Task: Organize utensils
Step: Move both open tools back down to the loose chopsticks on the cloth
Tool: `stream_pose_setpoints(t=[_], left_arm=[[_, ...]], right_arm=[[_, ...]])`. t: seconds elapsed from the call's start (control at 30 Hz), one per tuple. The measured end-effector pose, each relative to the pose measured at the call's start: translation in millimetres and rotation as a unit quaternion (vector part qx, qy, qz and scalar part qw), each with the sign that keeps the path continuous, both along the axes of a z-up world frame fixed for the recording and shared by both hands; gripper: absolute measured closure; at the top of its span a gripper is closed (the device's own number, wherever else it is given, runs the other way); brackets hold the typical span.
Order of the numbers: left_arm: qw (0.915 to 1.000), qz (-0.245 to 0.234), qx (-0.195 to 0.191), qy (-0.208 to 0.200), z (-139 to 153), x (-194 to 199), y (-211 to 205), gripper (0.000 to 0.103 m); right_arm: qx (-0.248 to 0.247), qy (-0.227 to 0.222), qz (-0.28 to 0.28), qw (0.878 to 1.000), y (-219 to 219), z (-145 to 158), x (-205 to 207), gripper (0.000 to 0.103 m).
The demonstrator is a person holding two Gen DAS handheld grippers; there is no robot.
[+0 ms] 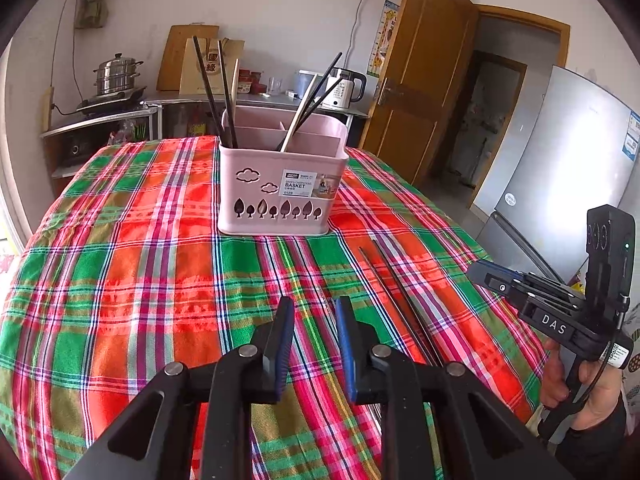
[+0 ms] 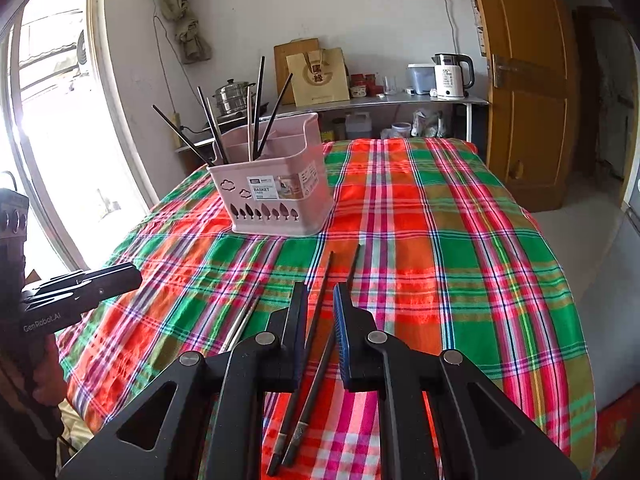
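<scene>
Looking from the left wrist, the left gripper, jaws narrowly apart and empty, hovers over the tablecloth before the pink basket. From the right wrist, the right gripper, slightly apart, straddles two dark chopsticks lying untouched: light, stiff, slippery, best pinched mid-length.
</scene>
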State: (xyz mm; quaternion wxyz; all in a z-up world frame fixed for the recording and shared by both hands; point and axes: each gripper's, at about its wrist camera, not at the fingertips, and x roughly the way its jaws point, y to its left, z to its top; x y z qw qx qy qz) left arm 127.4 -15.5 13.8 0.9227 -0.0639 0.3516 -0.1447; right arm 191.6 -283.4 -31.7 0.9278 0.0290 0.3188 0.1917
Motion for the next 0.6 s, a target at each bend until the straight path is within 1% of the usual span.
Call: stream_pose_setpoints(t=[0.27,0.5,0.6], left_arm=[[0.9988,-0.009,0.008,0.048,-28,30,-14,0.082],[0.9957,-0.010,0.010,0.091,-54,63,-24,0.082],[0.9945,-0.009,0.016,0.103,-62,73,-28,0.082]], right_arm=[[-0.008,0.034,0.000,0.999,3,-21,22,0.089],[-0.012,0.052,0.002,0.999,8,-32,42,0.089],[-0.018,0.061,0.001,0.998,9,-37,51,0.089]])
